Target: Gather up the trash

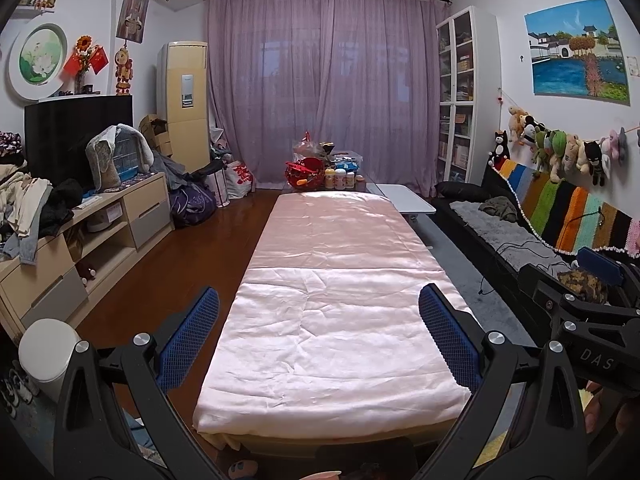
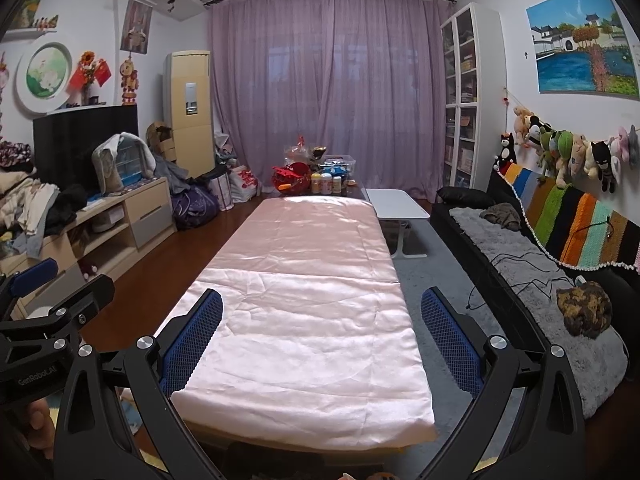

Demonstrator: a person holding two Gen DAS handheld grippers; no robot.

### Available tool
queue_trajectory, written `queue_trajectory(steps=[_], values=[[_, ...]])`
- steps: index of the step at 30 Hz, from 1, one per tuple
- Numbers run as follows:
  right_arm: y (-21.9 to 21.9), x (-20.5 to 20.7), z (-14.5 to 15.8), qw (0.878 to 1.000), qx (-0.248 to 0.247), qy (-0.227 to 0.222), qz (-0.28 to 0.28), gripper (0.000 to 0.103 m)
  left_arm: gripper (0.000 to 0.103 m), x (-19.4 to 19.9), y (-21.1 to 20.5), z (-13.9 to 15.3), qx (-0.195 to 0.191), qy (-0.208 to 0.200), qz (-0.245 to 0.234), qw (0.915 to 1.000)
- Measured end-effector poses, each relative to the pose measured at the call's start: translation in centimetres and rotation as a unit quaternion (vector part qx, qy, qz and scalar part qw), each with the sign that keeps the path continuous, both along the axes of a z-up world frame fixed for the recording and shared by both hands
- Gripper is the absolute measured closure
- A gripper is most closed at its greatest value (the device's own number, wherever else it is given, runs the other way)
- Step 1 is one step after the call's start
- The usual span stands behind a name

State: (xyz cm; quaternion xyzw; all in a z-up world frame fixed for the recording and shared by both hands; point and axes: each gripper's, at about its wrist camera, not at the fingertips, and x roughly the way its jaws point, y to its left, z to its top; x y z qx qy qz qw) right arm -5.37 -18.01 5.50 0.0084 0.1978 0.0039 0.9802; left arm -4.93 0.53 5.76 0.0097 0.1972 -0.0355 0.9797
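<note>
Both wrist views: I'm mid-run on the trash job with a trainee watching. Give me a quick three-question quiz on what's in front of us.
1. True or false: the left gripper is clamped on a piece of trash.
2. What stands past the far end of the pink satin sheet? A) a laptop B) a cluster of bottles and red items C) a lamp
3. Fill in: the white bin stands on the floor to the ______ of the covered table.

Key
1. False: both it and the right gripper are open and hold nothing.
2. B
3. Left
</note>
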Motion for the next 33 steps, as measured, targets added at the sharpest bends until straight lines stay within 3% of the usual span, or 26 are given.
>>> queue_trajectory(steps=[33], values=[[0.49, 0.28, 0.14, 1.000, 0.000, 0.004, 0.002, 0.003, 0.008, 0.02, 0.70, -0.22, -0.005, 0.001, 0.004, 1.0000]])
